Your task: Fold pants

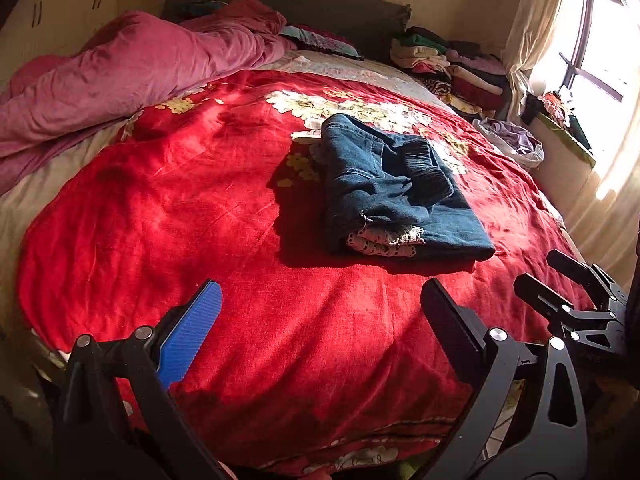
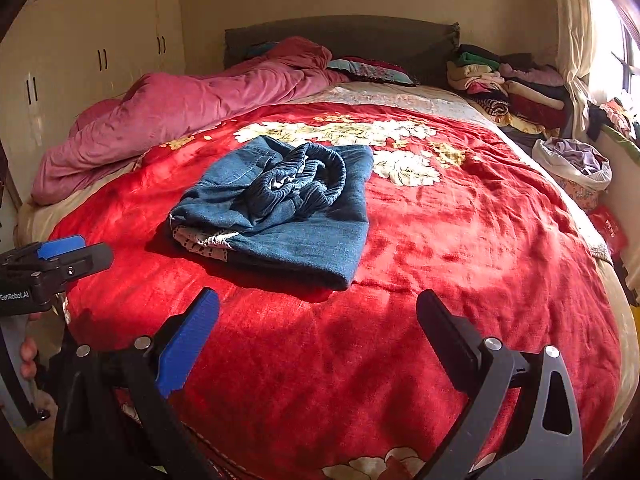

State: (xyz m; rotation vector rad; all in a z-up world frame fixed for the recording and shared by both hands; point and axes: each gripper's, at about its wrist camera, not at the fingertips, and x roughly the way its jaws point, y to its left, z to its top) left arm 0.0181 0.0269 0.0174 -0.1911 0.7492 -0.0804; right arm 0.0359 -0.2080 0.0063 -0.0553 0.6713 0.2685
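Four fingers (image 1: 196, 320) spread; one folded pants (image 1: 392, 192) bundle.

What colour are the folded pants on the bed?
Dark blue denim pants, with a white patterned lining; clearest in the right wrist view.

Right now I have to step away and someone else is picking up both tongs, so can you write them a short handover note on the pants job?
Left tongs: open, empty, held above the near part of the red blanket.
Right tongs: open, empty, also over the blanket's near edge, beside the left ones.
Pants: blue denim, lying mid-bed in a compact folded bundle, elastic waistband bunched on top, a pale patterned lining showing at the near end.
Done: the folding looks finished, and nothing is gripped.
Left: maybe flatten the bunched waistband; the pile of folded clothes by the headboard may be where they go, but that is a guess.
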